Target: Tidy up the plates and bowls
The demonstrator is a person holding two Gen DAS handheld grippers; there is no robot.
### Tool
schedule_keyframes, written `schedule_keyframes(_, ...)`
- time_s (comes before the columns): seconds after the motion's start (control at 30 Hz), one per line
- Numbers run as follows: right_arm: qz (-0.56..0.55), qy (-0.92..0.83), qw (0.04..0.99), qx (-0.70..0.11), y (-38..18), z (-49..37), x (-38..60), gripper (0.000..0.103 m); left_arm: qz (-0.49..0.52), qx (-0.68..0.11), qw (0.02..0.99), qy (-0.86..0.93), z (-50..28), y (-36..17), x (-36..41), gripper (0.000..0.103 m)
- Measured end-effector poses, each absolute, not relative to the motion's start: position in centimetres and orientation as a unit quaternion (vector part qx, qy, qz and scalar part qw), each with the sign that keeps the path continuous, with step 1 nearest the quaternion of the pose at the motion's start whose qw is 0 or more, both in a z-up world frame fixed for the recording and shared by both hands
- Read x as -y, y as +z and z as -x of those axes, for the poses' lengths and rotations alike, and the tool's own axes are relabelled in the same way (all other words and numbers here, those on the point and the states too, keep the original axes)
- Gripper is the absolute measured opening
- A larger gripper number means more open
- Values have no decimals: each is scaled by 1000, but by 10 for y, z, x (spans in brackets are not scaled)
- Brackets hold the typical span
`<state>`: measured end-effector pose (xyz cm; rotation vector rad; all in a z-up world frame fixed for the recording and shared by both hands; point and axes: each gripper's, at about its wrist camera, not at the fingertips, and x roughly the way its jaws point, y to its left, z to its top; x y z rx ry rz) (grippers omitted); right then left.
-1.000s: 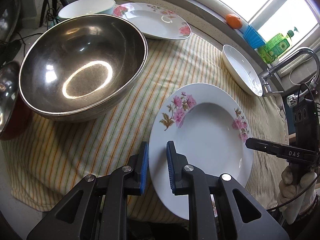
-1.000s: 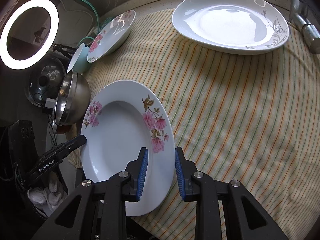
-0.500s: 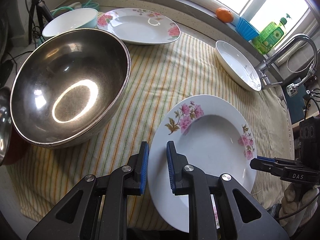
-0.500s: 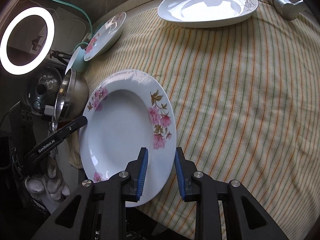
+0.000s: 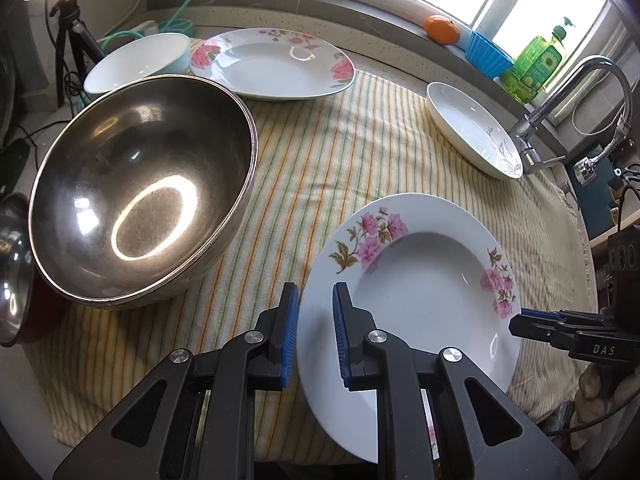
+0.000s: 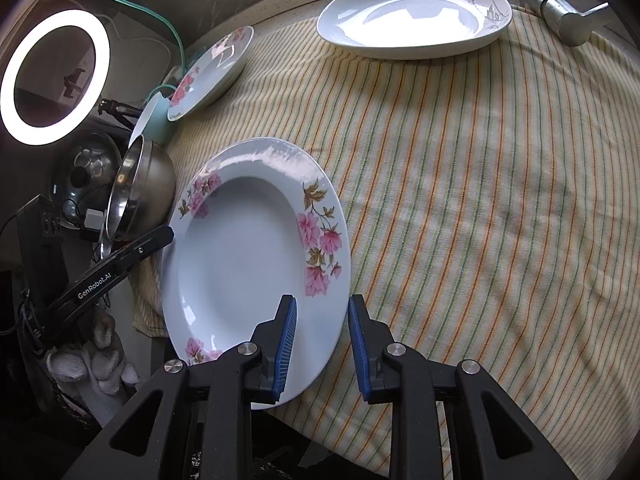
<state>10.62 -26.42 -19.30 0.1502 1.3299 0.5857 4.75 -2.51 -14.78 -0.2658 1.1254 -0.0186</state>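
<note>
Both hand-held grippers pinch the floral plate by opposite rim edges: the left hand-held gripper on its near-left rim, the right hand-held gripper on the other side. The plate sits at the near edge of the striped cloth, seemingly tilted off it. The step looks like carrying it to stack; next, probably onto the matching plate beyond the steel bowl, kept level.

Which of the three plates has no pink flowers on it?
The white plate near the faucet: it bears only a faint grey sprig, while the held plate and the far plate carry pink blossoms.
</note>
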Motion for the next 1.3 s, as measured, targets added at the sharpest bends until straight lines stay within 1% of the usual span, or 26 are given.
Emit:
schedule_keyframes(0.27, -57, 249, 764, -593, -181, -103, 273, 24, 121, -526, 842, -4, -44, -140, 24, 16)
schedule_keyframes(0.53, -34, 243, 790, -561, -155, -103, 274, 24, 137, -503, 853, 7, -35, -116, 20, 16)
schedule_keyframes(0.6, -25, 248, 798, -549, -144, -104, 271, 28, 148, -497, 855, 11, -34, -110, 18, 16)
schedule_keyframes(0.67, -14, 252, 807, -534, -133, -106, 269, 42, 160, -490, 857, 18, -32, -106, 16, 16)
schedule_keyframes(0.73, -5, 260, 814, -520, -123, -108, 267, 45, 175, -483, 858, 26, -30, -102, 15, 16)
schedule_keyframes(1.0, 30, 309, 816, -487, -94, -119, 257, 45, 226, -451, 860, 73, -18, -83, 17, 16)
schedule_keyframes(1.3, 49, 344, 821, -453, -67, -134, 225, 45, 245, -437, 862, 73, -26, -68, 9, 16)
